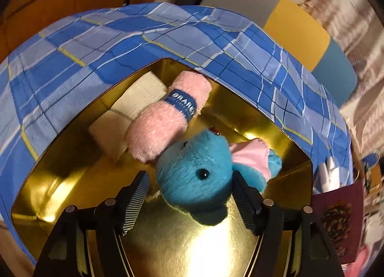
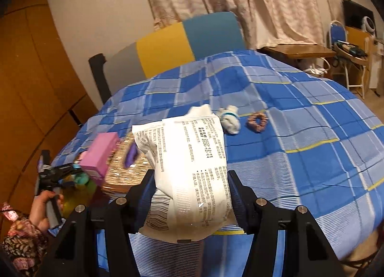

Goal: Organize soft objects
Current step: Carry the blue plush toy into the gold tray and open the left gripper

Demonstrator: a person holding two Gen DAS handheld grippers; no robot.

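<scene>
The worktop's blue checked cloth (image 2: 300, 138) carries a gold box (image 1: 60, 181) as the collecting bin, already holding a pink plush roll (image 1: 165, 118). The right gripper (image 2: 190, 195) pinches a white packet (image 2: 189, 169), apparently bound there. The left gripper (image 1: 189, 202), fingers spread, flanks a blue plush toy (image 1: 194, 176) inside the box.

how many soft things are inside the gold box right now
3: a blue plush toy nearest the left gripper, a pink fluffy roll behind it, a cream folded cloth at back; others may be hidden.

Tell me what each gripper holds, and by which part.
The left gripper is open around the blue plush head, only one finger touching. The right gripper clamps the white packet across its lower half.
</scene>
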